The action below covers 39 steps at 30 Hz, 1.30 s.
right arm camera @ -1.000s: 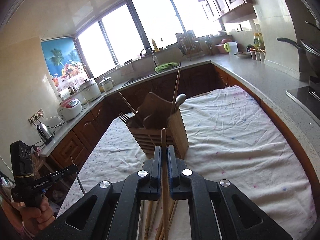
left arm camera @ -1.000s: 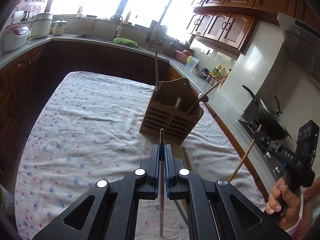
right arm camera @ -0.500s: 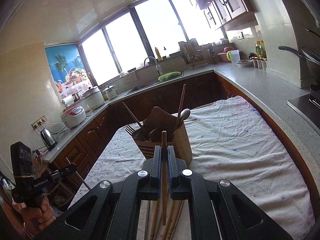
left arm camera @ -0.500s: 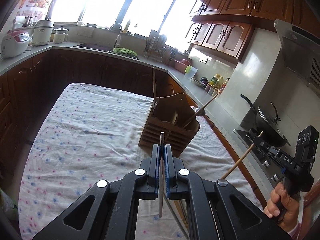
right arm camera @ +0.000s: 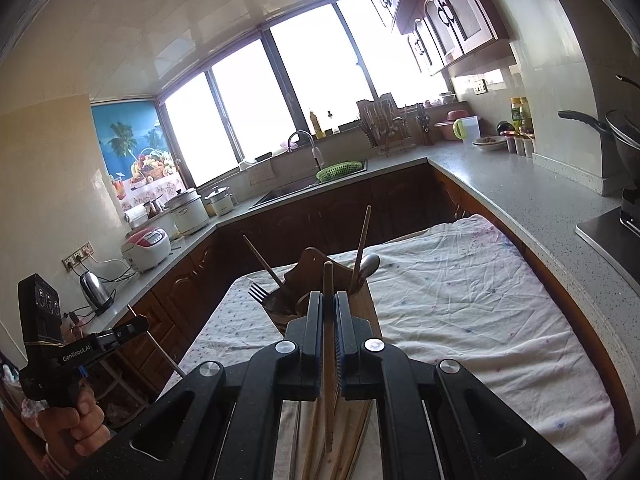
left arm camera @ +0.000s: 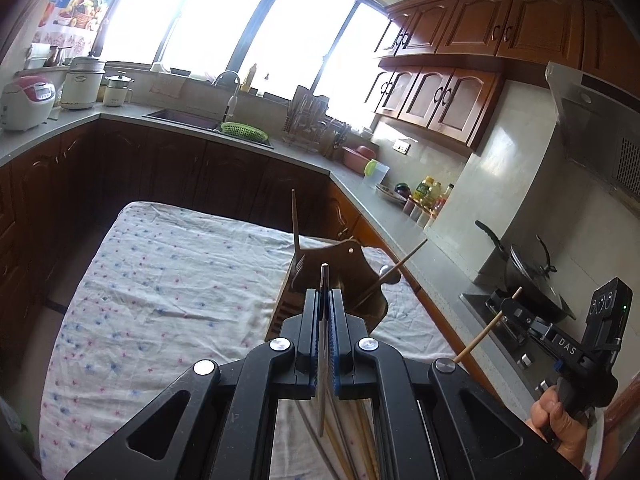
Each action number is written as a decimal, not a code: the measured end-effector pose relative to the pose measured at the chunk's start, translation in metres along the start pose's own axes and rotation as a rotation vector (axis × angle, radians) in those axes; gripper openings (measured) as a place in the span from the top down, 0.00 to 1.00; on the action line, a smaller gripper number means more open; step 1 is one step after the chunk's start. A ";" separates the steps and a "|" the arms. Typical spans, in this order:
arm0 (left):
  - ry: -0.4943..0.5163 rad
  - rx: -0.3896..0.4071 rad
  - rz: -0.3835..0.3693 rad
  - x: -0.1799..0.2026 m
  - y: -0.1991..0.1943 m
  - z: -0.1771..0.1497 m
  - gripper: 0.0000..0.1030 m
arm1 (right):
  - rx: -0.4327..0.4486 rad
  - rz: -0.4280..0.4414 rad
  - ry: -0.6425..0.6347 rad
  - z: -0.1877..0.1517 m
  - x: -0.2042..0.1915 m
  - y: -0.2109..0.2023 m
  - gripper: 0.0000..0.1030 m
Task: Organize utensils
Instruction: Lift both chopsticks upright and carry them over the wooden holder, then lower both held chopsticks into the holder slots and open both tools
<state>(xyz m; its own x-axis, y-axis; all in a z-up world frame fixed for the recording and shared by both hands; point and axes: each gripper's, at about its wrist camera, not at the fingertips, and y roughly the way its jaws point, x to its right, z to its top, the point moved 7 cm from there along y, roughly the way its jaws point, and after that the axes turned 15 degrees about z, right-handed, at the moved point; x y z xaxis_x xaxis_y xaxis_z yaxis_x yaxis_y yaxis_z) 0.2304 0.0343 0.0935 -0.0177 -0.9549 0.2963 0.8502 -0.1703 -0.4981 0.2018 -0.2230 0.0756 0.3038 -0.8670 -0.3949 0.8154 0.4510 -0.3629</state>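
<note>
Both tongs, left [left arm camera: 325, 296] and right [right arm camera: 328, 300], have risen since a second ago, each still clenched on one chopstick [left arm camera: 322, 344] [right arm camera: 328, 344]; the wooden holder [right arm camera: 320, 280] on the tabletop [left arm camera: 160, 280] is now partly hidden behind them.

Left tongs [left arm camera: 325, 300]: closed on a thin dark chopstick [left arm camera: 323, 344], upright between the blue pads, tip poking above.
Wooden holder [left arm camera: 340, 276]: on the bench just beyond the tongs; carries a fork [left arm camera: 297, 268], a spoon [left arm camera: 385, 270] and two tilted sticks.
Bench [left arm camera: 160, 280]: covered with a wrinkled white cloth with small dots.
Loose chopsticks [left arm camera: 352, 440]: lying on the cloth below the tongs.
Right tongs [left arm camera: 510, 308]: far right, held by a hand [left arm camera: 554, 420], clamped on a pale chopstick [left arm camera: 486, 330] slanting down-left.
Wok [left arm camera: 528, 276]: on the stove at right.
</note>
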 end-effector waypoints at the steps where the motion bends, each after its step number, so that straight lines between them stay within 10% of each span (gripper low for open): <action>1: -0.005 0.013 -0.003 0.001 0.001 0.006 0.98 | 0.008 -0.002 -0.005 0.005 -0.001 0.001 0.95; 16: -0.007 0.227 0.035 0.028 0.046 0.088 0.98 | 0.165 -0.049 -0.087 0.100 0.004 0.039 0.95; 39: -0.029 0.080 0.118 0.032 0.192 0.054 0.98 | 0.226 -0.062 -0.083 0.099 0.034 0.078 0.95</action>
<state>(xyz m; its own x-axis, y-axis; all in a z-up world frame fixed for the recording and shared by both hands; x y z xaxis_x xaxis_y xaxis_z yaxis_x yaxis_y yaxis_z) 0.4218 -0.0164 0.0514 0.0990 -0.9594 0.2641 0.8849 -0.0366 -0.4644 0.3242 -0.2385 0.1175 0.2810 -0.9103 -0.3039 0.9206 0.3452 -0.1828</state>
